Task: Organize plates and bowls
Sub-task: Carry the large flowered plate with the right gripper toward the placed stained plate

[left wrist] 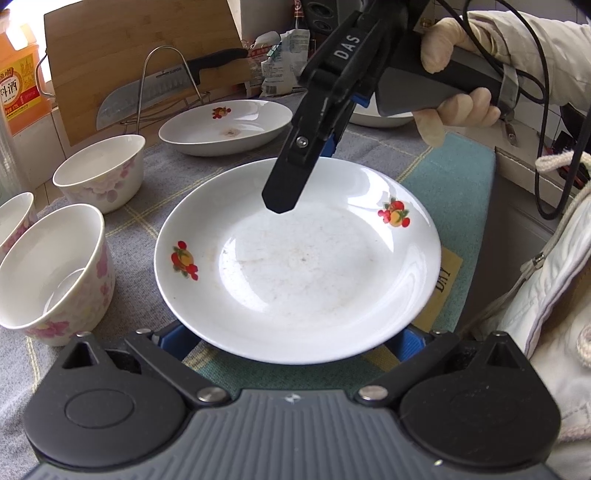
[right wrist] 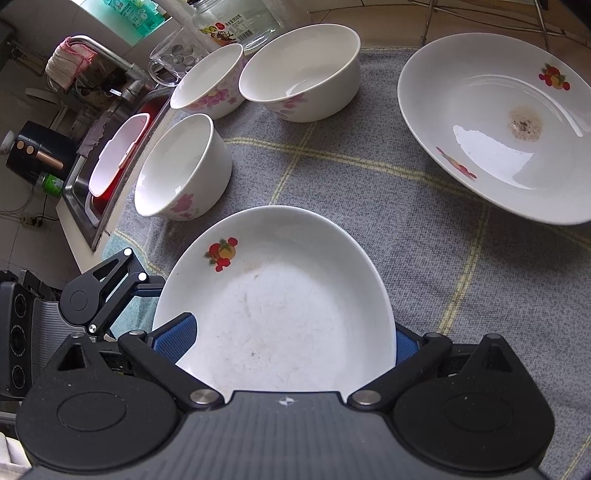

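Observation:
A white plate with fruit prints (left wrist: pixel 295 266) sits between both grippers, also in the right wrist view (right wrist: pixel 280 306). My left gripper (left wrist: pixel 291 343) is wide open, with the plate's near rim over its blue pads (left wrist: pixel 410 341). My right gripper (left wrist: pixel 295 166) reaches over the plate's far rim; in its own view (right wrist: pixel 291 343) the jaws stand wide with the plate between the blue pads (right wrist: pixel 177 338). A second fruit plate (right wrist: pixel 498 125) lies further back on the cloth, also in the left wrist view (left wrist: pixel 225 125). Three floral bowls (right wrist: pixel 184 166) (right wrist: pixel 210 81) (right wrist: pixel 303 70) stand at the left.
A grey checked cloth (right wrist: pixel 369 177) covers the counter. A sink (right wrist: pixel 110 155) with a red basin lies beyond the bowls. A knife on a wire rack (left wrist: pixel 147 92), a cutting board (left wrist: pixel 140 40), an oil bottle (left wrist: pixel 18 77) and a glass jar (right wrist: pixel 236 18) stand at the back.

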`<state>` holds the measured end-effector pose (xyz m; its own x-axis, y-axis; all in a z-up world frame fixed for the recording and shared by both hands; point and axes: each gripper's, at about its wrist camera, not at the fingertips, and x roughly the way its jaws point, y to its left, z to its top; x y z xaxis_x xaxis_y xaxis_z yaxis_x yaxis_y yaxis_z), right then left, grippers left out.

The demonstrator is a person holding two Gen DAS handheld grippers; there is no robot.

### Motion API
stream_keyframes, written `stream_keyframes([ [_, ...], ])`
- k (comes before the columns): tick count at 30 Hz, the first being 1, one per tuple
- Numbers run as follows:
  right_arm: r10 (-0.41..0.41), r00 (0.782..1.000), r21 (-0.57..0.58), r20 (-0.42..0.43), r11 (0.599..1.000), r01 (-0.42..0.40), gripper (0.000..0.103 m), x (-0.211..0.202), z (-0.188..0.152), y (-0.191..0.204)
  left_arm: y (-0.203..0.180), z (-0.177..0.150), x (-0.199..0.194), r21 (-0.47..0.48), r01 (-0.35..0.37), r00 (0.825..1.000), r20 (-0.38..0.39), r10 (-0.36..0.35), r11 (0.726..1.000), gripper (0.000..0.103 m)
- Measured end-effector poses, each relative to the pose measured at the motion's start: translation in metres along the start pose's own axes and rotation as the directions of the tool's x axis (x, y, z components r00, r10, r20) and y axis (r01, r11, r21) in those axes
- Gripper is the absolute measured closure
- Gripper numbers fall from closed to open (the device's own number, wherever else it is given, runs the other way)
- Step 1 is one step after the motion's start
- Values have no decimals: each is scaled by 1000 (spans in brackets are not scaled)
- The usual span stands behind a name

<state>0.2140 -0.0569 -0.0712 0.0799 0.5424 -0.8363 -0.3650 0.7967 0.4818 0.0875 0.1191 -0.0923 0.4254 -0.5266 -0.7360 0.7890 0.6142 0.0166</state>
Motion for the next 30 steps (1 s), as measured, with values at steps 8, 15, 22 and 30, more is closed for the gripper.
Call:
stream_keyframes([
  [8,-3,1000,-6,16,1000,3,0,-12,-3,-3,-6,12,-3,21,-9,1000,5,9,1000,1],
  [15,-6,999,-6,40,1000,7,0,-26,-7,-10,-9,27,1,28,0,1000,6,0,1000,1],
  [22,-13,997,4,72,1000,13,0,-45,-11,-25,-16,45,10,53,3,1000,9,-3,999,1],
  [30,-20,993,24,112,1000,18,0,-68,-16,-46,-25,68,25,76,17,1000,9,-18,997,1],
])
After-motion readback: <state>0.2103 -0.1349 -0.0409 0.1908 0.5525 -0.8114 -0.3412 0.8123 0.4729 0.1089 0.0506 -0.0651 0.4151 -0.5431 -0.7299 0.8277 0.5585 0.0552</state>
